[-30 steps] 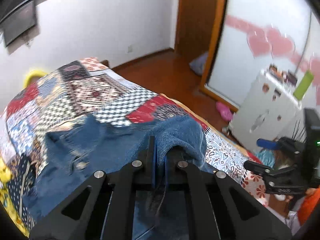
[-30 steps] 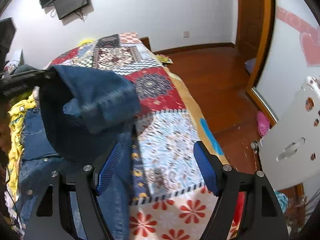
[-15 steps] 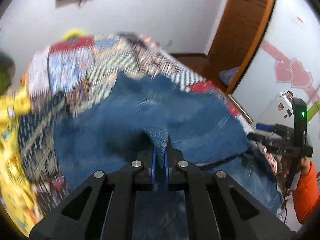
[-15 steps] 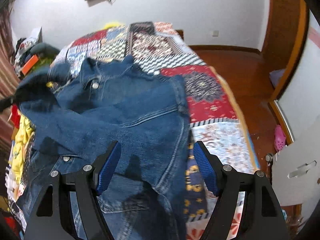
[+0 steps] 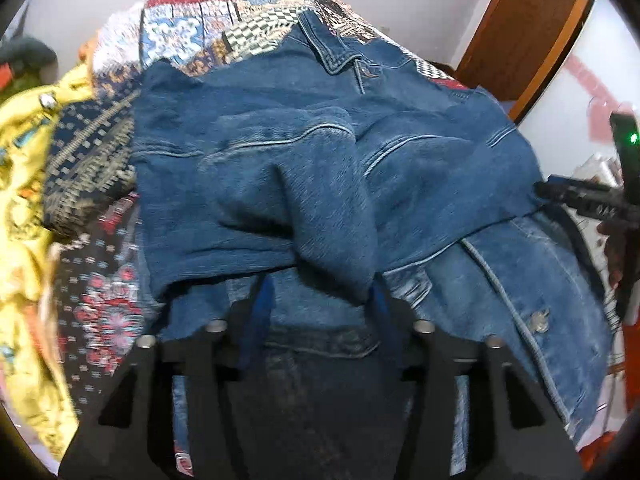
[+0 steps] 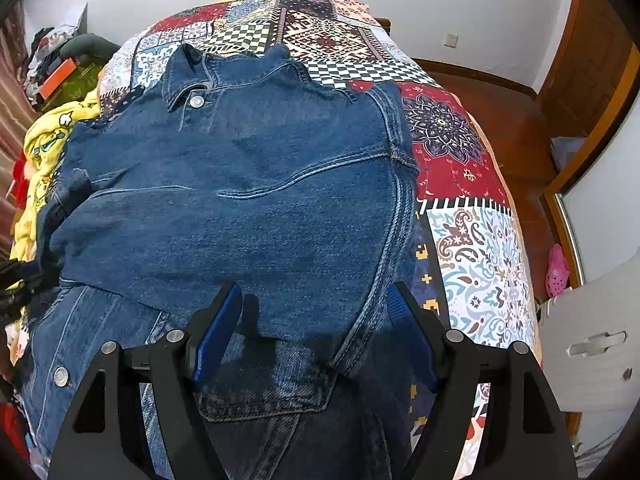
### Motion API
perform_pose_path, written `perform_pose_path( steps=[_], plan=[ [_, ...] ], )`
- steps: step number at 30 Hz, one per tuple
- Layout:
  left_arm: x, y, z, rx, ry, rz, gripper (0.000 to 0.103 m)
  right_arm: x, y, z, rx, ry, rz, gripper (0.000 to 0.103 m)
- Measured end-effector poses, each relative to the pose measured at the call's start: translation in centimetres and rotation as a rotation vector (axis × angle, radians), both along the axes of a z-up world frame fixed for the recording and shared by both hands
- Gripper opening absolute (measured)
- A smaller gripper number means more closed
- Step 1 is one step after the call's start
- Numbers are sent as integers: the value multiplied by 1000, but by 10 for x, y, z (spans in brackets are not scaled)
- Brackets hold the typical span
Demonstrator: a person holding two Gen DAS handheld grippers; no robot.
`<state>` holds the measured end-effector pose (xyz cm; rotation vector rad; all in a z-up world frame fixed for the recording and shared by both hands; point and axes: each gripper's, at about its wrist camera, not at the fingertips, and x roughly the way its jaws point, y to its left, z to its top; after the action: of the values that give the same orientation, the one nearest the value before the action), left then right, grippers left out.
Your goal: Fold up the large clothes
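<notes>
A blue denim jacket (image 6: 248,184) is lying spread across a patchwork quilt (image 6: 472,216) on a bed, collar (image 6: 192,76) pointing toward the far wall, w/ its near part doubled over itself. It is sitting directly below and ahead of both grippers. In the left wrist view, a rounded hump of folded denim is bulging up between the left gripper (image 5: 320,304) fingers, just ahead of them. Around the jacket: yellow printed fabric (image 5: 24,184) is bunching along the left edge of the bed, a wooden door frame (image 5: 532,28) is standing at upper right, and a white cabinet (image 6: 592,344) is sitting beside the bed on the right. The right gripper (image 6: 316,316) is also showing at the right edge of the left wrist view, over the jacket's edge. Left gripper's jaws have just been opening and are standing apart; the denim hump is sitting between the blue pads (image 5: 260,312), no longer pinched. Right gripper's jaws are standing wide apart over the folded edge, gripping nothing.
</notes>
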<state>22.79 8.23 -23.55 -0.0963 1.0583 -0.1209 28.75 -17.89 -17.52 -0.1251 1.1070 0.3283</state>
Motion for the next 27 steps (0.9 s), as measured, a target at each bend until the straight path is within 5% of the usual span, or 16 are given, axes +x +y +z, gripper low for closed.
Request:
perform_pose_path(
  steps=[11,16,19,21,25,27],
  plan=[
    [46,5,55,19,-84,-11,56,-5,-5,17,56,-46,-4,72],
    [90,6,25,28,9,15,56,-7,-13,17,71,-44,-19,72],
    [103,0,6,97,39,32,56,-8,-19,17,77,-41,-36,72],
    [106,-7,2,169,17,22,50,-9,-24,17,79,-40,-47,72],
    [104,-18,6,233,-12,-25,20,-8,-34,17,82,-37,-68,72],
    [97,-20,19,243,-58,-39,18,-7,-37,17,91,-35,-82,72]
  ],
)
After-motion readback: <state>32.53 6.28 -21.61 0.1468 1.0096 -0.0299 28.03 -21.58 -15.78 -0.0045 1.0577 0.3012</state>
